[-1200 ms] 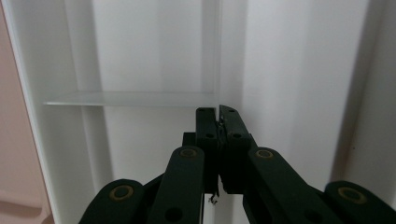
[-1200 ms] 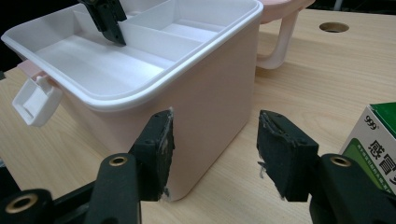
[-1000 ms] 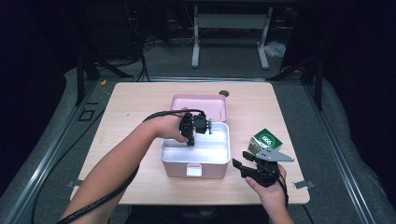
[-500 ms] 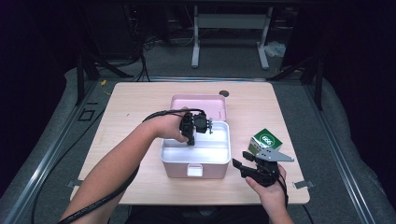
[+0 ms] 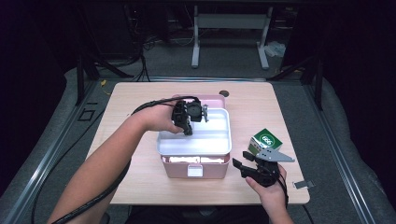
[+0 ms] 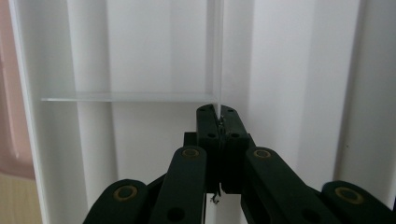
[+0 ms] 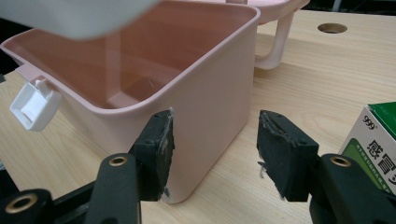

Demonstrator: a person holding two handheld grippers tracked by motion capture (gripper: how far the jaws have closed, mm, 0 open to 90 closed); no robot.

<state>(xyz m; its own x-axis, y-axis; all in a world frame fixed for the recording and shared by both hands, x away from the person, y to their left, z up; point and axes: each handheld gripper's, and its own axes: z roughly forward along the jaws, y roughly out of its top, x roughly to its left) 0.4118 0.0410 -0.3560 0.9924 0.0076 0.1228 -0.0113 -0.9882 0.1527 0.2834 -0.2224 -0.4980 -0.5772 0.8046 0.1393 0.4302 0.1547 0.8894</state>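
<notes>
An open pink storage box [image 5: 195, 168] stands mid-table. Just above it hangs its white inner tray [image 5: 205, 137], held a little over the rim. In the left gripper view my left gripper [image 6: 218, 119] is shut on the tray's thin upright divider [image 6: 217, 56]; the high view has this gripper [image 5: 188, 123] over the tray's far left part. My right gripper [image 5: 243, 167] is open at the box's front right corner. Its pads [image 7: 161, 147] stand either side of that corner of the pink box [image 7: 201, 93] without squeezing it, under the tray's edge [image 7: 79, 14].
A green and white medicine carton [image 5: 265, 140] stands right of the box, close to my right gripper, and appears again [image 7: 373, 135] at that view's right edge. The pink lid [image 5: 212, 99] lies open behind. A white latch [image 7: 32, 105] hangs on the front. A round hole [image 5: 224, 93] marks the tabletop.
My left gripper has risen slightly with the white tray, which now sits higher over the pink box. The right gripper has stayed put.
</notes>
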